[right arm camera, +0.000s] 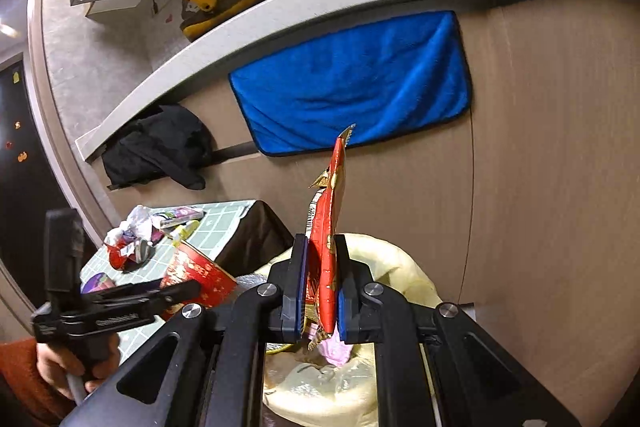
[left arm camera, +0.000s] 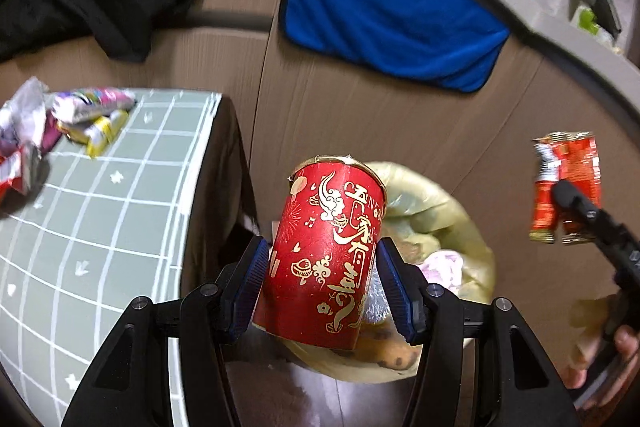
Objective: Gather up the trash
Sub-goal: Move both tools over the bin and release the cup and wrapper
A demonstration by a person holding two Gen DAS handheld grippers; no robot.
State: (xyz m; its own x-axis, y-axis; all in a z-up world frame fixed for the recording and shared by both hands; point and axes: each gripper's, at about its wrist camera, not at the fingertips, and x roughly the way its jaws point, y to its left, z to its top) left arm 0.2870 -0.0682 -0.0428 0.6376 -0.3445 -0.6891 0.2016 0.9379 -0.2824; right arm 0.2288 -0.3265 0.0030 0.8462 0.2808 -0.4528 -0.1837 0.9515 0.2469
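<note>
On the left, crumpled wrappers (left arm camera: pixel 86 117) lie on the checked table (left arm camera: pixel 120 227). The left gripper (left arm camera: pixel 320 287) clamps a red paper cup (left arm camera: pixel 328 251) above the yellow-lined bin (left arm camera: pixel 448 227) — the right gripper (right arm camera: pixel 320 281) pinches a red wrapper (right arm camera: pixel 330 227), jaws nearly closed.

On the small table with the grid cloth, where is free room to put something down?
The table is bare on the near and right part, up to its edge beside the trash bag. The far left corner is crowded with crumpled wrappers.
</note>
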